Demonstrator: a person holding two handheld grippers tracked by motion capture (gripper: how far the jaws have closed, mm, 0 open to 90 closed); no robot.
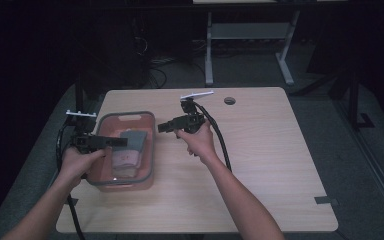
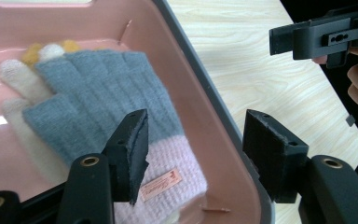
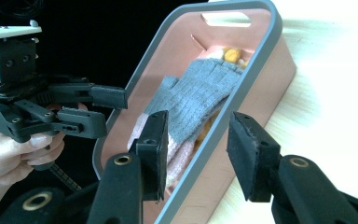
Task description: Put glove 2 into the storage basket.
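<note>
Lying in the pink bin (image 1: 150,150) on the tabletop (image 1: 260,150), the grey-and-pink glove (image 2: 107,102) sits free; left gripper (image 2: 193,156) and right gripper (image 3: 196,149) hover part-open, empty.

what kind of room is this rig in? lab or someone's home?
Most likely a lab or workshop rather than a home. A bare light wooden table with a cable hole stands on grey carpet, a white metal-framed workbench sits behind it, and loose cables trail across the dark floor beyond.
</note>
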